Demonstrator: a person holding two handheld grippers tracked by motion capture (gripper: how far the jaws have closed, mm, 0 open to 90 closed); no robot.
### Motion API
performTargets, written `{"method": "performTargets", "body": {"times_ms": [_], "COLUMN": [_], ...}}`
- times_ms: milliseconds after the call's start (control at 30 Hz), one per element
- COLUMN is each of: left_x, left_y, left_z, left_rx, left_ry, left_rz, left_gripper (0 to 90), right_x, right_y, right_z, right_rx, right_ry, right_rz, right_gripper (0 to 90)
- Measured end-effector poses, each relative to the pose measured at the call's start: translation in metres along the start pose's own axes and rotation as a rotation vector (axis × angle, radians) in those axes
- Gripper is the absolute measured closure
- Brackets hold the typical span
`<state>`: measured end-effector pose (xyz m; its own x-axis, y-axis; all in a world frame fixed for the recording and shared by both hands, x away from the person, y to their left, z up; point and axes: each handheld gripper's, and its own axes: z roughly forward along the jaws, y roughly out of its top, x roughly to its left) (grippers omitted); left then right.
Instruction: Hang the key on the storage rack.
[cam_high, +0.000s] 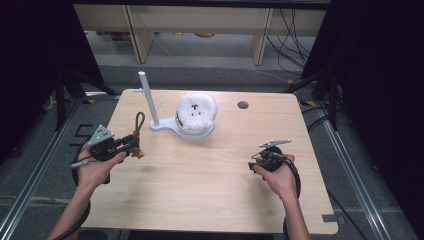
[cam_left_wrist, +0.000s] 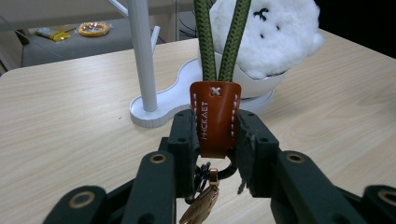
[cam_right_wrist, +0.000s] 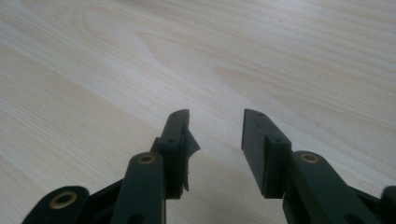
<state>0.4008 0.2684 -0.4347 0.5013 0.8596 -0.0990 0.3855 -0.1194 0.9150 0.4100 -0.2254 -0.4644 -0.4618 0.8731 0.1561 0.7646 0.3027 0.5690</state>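
My left gripper (cam_left_wrist: 215, 130) is shut on the brown leather tab (cam_left_wrist: 214, 116) of a keychain, whose olive-green cord loop (cam_left_wrist: 219, 37) rises upright above the jaws. A metal ring and charm (cam_left_wrist: 205, 196) hang below the tab. In the high view the left gripper (cam_high: 134, 142) holds the keychain (cam_high: 137, 125) above the table's left side, left of the white stand (cam_high: 152, 107). That stand has a tall post with small pegs and a base dish holding a fluffy white plush (cam_high: 196, 112). My right gripper (cam_right_wrist: 215, 135) stands open over bare wood, nothing between its jaws, at the table's right (cam_high: 256, 162).
The light wooden table (cam_high: 210, 190) has a round cable hole (cam_high: 243, 105) near its far edge. Behind it are shelf legs and loose cables on the floor. Dark curtains and black frame legs flank both sides.
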Motion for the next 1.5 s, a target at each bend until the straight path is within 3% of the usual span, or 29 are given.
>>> {"method": "performTargets", "body": {"times_ms": [100,133,233,400,1500], "left_x": [0.001,0.001,0.002,0.003,0.013], "left_y": [0.001,0.002,0.003,0.007,0.02], "left_z": [0.001,0.001,0.002,0.003,0.017], "left_rx": [-0.004,-0.005,-0.011,-0.022,-0.057], "left_ry": [0.005,0.006,0.01,0.022,0.071], "left_rz": [0.003,0.002,0.004,0.003,-0.001], "left_gripper": [69.0,69.0,69.0,69.0,69.0], "right_x": [0.0,-0.001,0.0,-0.001,-0.001], "right_y": [0.0,0.0,0.0,0.0,0.0], "right_z": [0.0,0.0,0.0,0.0,-0.001], "right_rx": [-0.001,0.002,-0.002,-0.001,-0.006], "right_ry": [-0.002,-0.022,-0.001,-0.017,-0.002], "right_rz": [0.002,-0.009,0.002,-0.004,-0.002], "right_gripper": [62.4,62.4,62.4,62.4,62.3]}}
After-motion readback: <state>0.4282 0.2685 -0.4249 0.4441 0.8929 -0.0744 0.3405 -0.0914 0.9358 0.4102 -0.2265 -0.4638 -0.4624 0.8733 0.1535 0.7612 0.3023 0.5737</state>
